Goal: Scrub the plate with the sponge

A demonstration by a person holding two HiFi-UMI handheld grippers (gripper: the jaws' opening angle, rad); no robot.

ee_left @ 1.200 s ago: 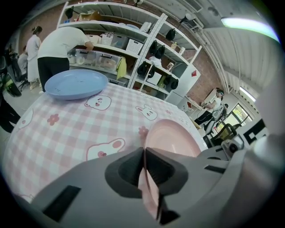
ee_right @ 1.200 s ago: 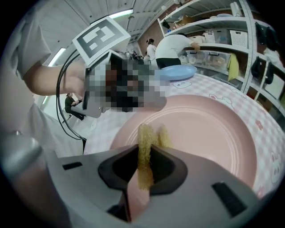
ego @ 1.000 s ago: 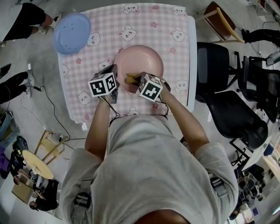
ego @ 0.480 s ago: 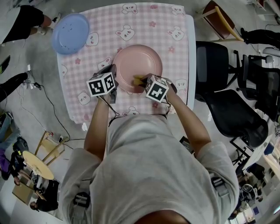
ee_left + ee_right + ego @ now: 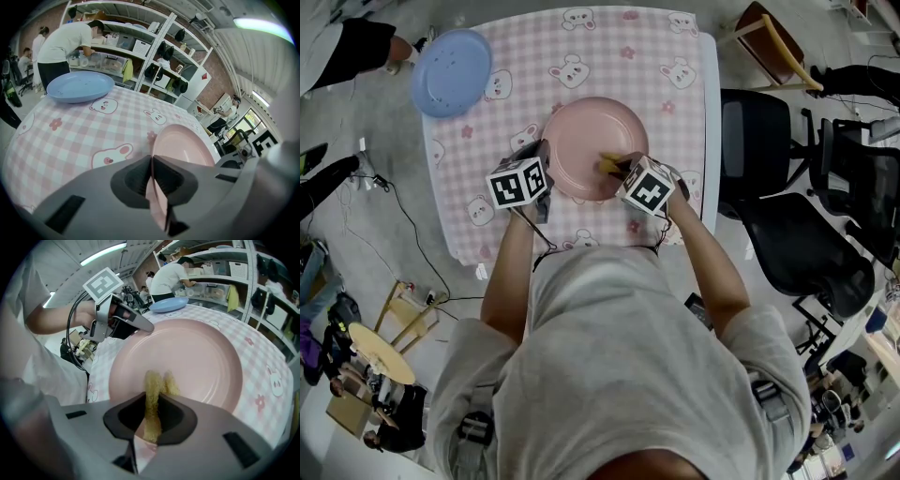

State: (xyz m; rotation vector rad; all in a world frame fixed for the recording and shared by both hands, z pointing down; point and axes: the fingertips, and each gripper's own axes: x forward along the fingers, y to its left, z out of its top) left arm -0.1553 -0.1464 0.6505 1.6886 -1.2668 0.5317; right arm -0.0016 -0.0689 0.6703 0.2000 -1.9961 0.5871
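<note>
Mostly hidden behind the right gripper [image 5: 626,169]: the sponge [image 5: 608,164]. Covered by it and the left gripper [image 5: 546,167]: the plate's [image 5: 595,131] near rim. Under the torso [image 5: 619,375]: part of the table's [image 5: 525,56] near edge.

I count two plates, a pink plate [image 5: 581,131] and a blue plate [image 5: 450,58]; one sponge [image 5: 152,380]; two grippers, the left gripper [image 5: 151,158] and the right gripper [image 5: 150,401].

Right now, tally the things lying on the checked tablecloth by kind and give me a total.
Plates: 2, the pink plate and the blue plate
Sponges: 1, the yellow sponge
Total: 3
</note>
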